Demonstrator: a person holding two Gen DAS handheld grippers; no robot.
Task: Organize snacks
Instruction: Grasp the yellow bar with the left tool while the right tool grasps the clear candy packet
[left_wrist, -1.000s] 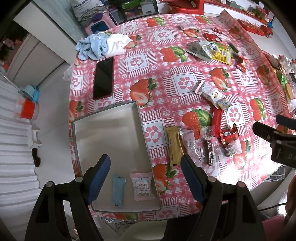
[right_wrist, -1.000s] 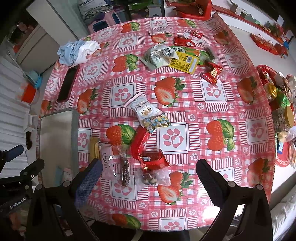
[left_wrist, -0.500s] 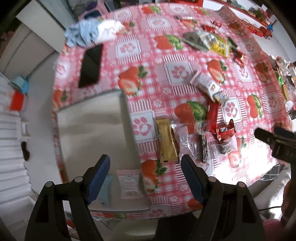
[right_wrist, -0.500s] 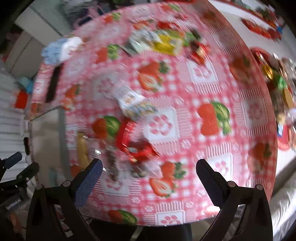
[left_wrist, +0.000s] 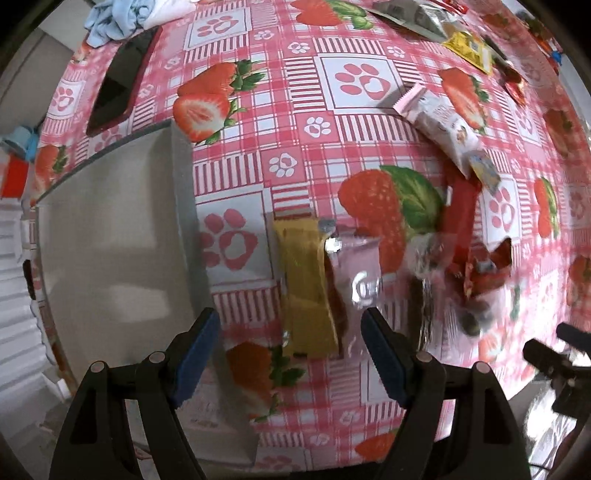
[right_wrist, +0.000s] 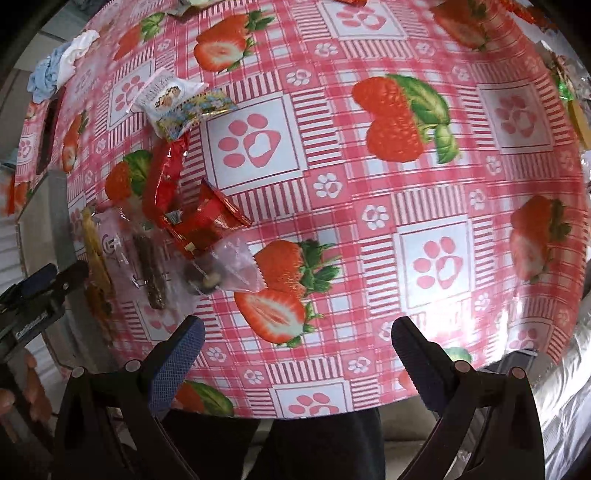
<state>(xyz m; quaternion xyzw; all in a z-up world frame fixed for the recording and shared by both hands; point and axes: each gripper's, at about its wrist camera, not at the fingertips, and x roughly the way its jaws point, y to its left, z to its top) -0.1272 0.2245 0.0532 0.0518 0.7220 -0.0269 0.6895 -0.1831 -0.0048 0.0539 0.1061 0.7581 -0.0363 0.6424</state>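
Left wrist view showed the left gripper (left_wrist: 290, 341) with fingers spread and empty just above the yellow snack bar (left_wrist: 308, 284), whose overlapping pink packet (left_wrist: 356, 273) risked being pinched together with it.

Bright, even light; heavy fisheye bulge, black corners, perhaps motion blur on the wrappers (left_wrist: 436, 266).

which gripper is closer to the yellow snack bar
Left. The left gripper hangs right over the yellow snack bar, jaws open; the right gripper sits off to its right.
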